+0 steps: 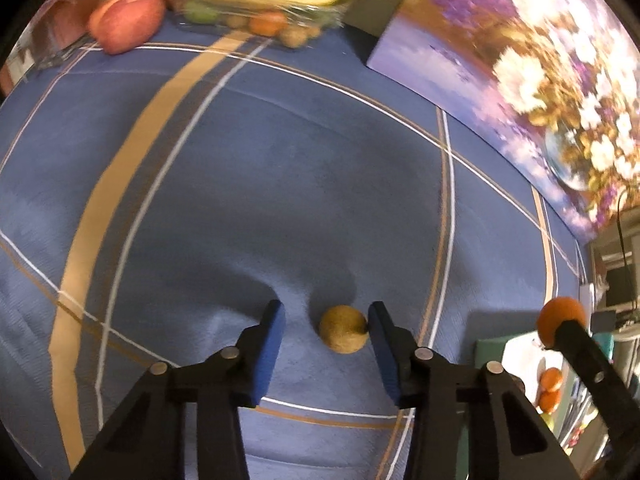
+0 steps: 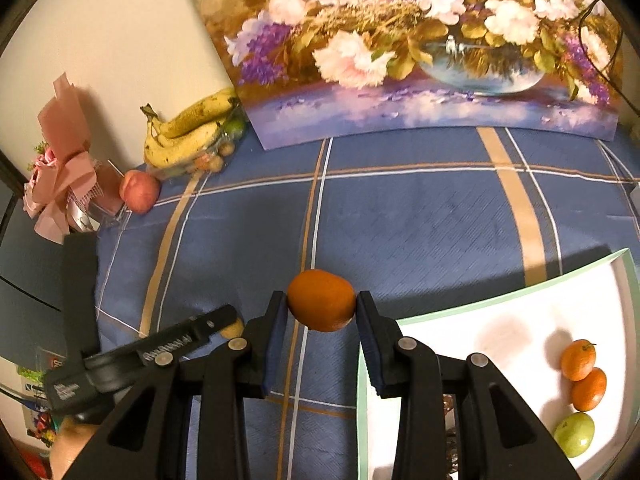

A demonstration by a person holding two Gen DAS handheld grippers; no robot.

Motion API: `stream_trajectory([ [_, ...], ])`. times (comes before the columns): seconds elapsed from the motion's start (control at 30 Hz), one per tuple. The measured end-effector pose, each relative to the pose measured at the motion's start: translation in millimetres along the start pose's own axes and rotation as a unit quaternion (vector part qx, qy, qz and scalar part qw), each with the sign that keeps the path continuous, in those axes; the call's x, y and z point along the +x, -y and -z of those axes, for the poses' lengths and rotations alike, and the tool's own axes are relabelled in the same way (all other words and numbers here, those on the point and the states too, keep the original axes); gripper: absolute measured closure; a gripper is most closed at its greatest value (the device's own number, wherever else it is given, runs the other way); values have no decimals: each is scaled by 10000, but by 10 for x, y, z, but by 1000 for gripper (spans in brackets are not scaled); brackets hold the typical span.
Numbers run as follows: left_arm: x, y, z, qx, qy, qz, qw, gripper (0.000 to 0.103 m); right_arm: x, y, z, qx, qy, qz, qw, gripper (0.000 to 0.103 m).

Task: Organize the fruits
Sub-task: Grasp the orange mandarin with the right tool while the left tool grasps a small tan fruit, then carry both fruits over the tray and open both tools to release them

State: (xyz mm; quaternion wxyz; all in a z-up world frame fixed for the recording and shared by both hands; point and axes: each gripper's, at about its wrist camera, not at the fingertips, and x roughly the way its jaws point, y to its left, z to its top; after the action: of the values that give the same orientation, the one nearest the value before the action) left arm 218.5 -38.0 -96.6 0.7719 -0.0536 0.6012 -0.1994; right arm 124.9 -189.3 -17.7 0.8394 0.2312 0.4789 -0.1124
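In the left wrist view a small round brown fruit (image 1: 343, 329) lies on the blue checked cloth (image 1: 248, 184). My left gripper (image 1: 326, 312) straddles it. The right pad touches the fruit's side and a gap stays at the left pad, so the jaws stand open around it. In the right wrist view my right gripper (image 2: 321, 300) is shut on an orange mandarin (image 2: 320, 298), held above the cloth just left of a white tray (image 2: 480, 360) with a green rim. On the tray lie two mandarins (image 2: 578, 360) and a green fruit (image 2: 574, 434).
Bananas (image 2: 188, 132) rest on a clear container of small fruits (image 1: 256, 20) at the far left, with a red apple (image 2: 139, 192) beside it. A flower painting (image 2: 420, 48) leans along the back. A pink wrapped bouquet (image 2: 60, 168) stands at the left edge.
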Motion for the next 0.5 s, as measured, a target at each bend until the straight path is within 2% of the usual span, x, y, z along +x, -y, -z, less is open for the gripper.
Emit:
stream_trajectory([
  [0.1,14,58,11,70,-9,15,10000,65,-51,0,-3,-9,67,-8,10000,66],
  [0.27,36,80,26,87,-22,20,10000,65,-118,7,-1,-21,136,-26,9999,66],
  [0.4,40,112,34,115,-10,57,9999,75,-185,19,-15,-16,212,-47,9998,66],
  [0.5,20,160,35,193,22,18,9998,76,-233,37,-34,4,260,-56,9996,66],
])
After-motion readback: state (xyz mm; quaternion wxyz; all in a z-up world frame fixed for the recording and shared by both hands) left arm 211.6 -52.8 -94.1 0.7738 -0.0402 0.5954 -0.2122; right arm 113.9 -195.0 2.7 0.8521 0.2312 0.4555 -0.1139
